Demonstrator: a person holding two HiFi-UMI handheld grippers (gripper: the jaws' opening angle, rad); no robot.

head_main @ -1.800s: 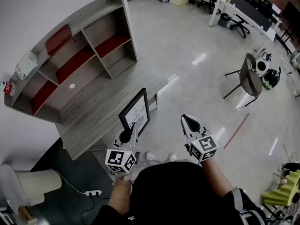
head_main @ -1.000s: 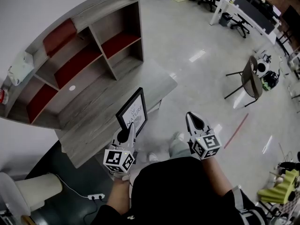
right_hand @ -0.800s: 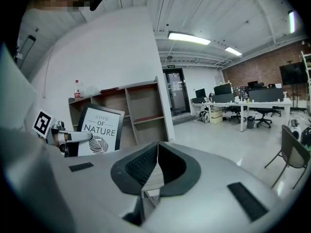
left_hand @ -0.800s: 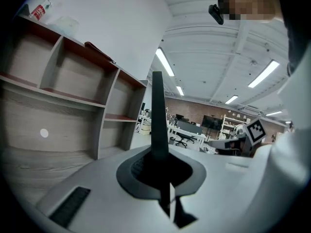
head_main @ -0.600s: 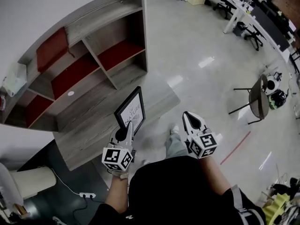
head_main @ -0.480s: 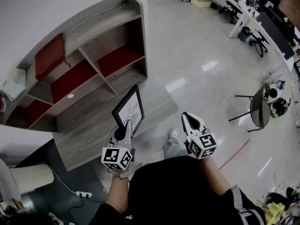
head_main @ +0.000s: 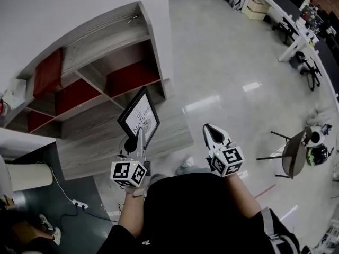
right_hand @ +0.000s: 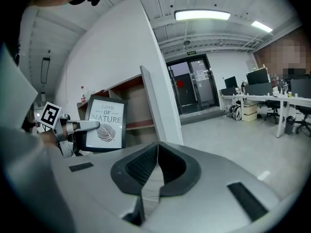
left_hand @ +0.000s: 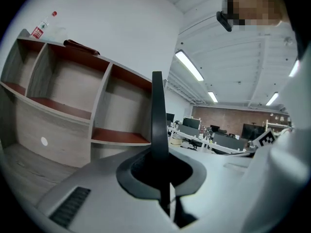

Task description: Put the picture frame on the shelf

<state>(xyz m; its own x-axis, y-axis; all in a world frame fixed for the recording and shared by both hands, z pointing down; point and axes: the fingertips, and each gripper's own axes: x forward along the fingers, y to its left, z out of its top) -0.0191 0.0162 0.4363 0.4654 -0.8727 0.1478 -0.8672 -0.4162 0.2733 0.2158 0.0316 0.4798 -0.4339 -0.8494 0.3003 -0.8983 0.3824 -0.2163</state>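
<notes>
Open office, glossy grey floor (head_main: pixel 222 62); wooden shelf (head_main: pixel 100 41) with red-backed compartments against a white wall. Picture frame (head_main: pixel 137 114): edge clamped between the left gripper (head_main: pixel 139 136) fingers, upright past their tips, over the counter (head_main: pixel 106 142); shelf compartments ahead. Right gripper (head_main: pixel 211 132): fingers clenched together, nothing between.

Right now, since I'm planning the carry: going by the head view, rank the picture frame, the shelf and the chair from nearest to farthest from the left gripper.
1. The picture frame: clamped in the jaws of the left gripper.
2. The shelf: just ahead, to the left.
3. The chair: far off to the right, across the floor.
</notes>
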